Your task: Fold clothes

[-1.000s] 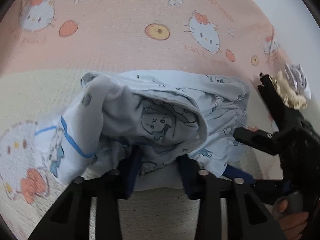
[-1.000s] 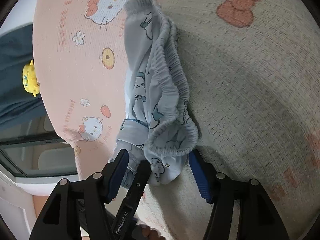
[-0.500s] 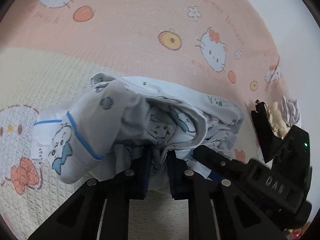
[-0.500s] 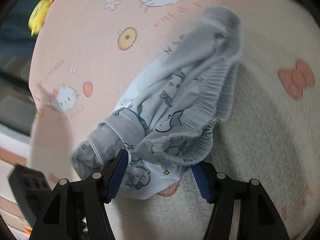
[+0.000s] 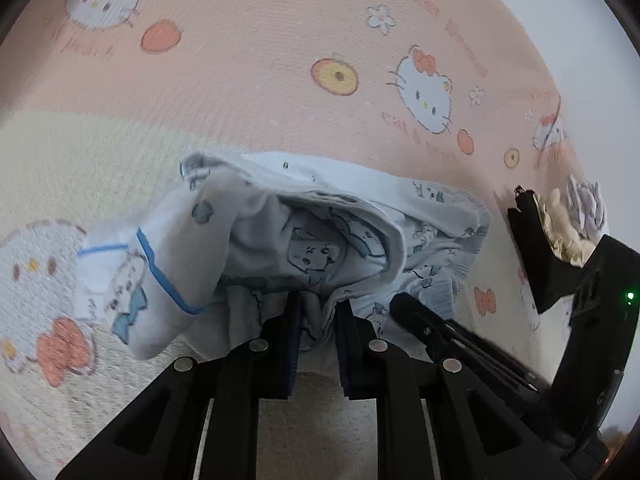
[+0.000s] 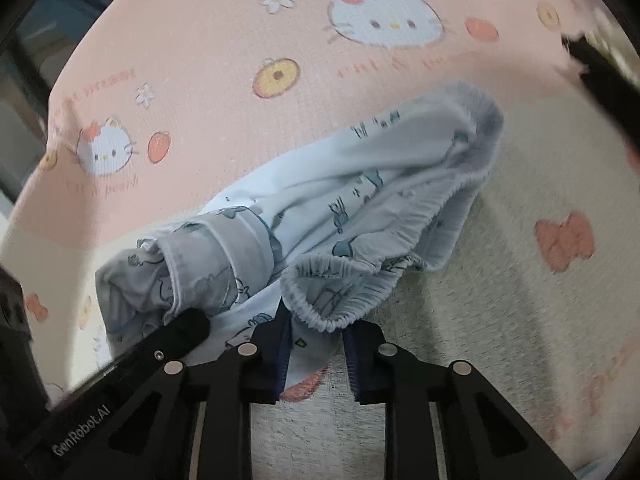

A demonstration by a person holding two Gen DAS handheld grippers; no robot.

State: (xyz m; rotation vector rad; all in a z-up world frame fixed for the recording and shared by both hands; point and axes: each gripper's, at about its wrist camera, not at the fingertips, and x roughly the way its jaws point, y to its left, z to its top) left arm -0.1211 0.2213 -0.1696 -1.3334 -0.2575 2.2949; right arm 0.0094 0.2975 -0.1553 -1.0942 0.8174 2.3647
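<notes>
Pinching crumpled pale-blue printed garment (image 5: 304, 240) with both left gripper (image 5: 317, 340) and right gripper (image 6: 315, 350) clamped; lifting, then spreading flat seems next

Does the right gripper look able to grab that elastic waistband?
Probably yes: the right gripper already has the blue cartoon-print shorts bunched between its fingers, waistband right there, nothing between.

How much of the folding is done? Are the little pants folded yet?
Not yet. Done: both grippers have a grip, the left gripper pinching bunched cloth and the right gripper pinching near the stretchy waistband. In hand: the pale blue pants sit crumpled on the pink cat blanket. Left: spreading them flat and making the actual folds.
</notes>
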